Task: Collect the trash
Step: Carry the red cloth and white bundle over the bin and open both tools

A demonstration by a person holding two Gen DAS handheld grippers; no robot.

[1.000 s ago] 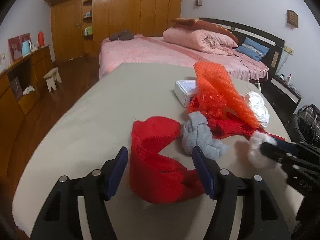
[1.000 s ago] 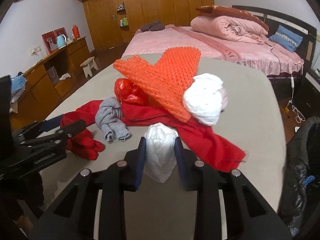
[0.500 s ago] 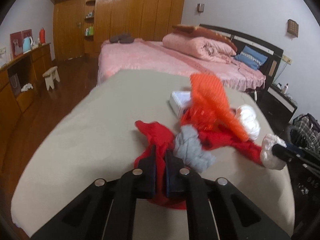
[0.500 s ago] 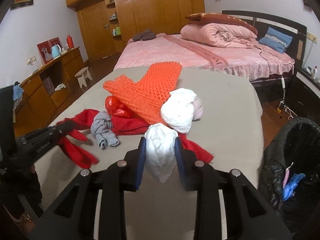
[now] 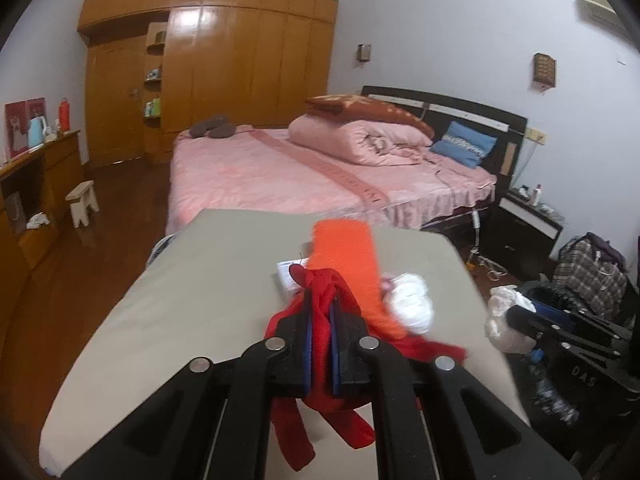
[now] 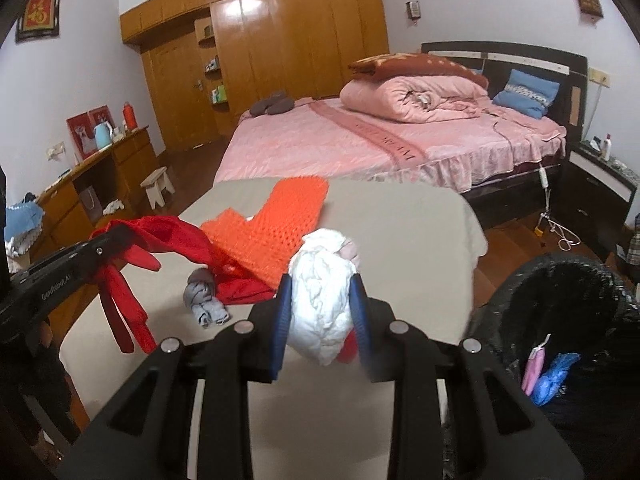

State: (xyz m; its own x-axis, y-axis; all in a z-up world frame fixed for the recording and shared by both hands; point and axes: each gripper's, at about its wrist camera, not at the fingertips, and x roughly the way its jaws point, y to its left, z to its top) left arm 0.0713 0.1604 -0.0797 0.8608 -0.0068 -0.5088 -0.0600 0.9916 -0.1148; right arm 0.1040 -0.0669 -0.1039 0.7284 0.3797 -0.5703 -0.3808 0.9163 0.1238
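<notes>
My left gripper (image 5: 320, 312) is shut on a red cloth (image 5: 320, 332) and holds it lifted above the grey table (image 5: 192, 320); its ends hang down. It also shows in the right wrist view (image 6: 124, 272). My right gripper (image 6: 320, 292) is shut on a white crumpled wad (image 6: 322, 300), held above the table's right side. An orange mesh sheet (image 6: 276, 220), a grey knotted rag (image 6: 204, 300) and another white wad (image 5: 412, 304) lie on the table. A black-lined trash bin (image 6: 568, 320) stands to the right.
A white box (image 5: 288, 276) lies behind the orange mesh. A pink bed (image 5: 288, 176) stands beyond the table, a wooden desk (image 6: 92, 184) along the left wall, a dark nightstand (image 5: 528, 224) and a plaid bag (image 5: 592, 276) at the right.
My left gripper closed on the red cloth and lifted it off the table. My right gripper rose and moved right with the white wad, bringing the trash bin into view.
</notes>
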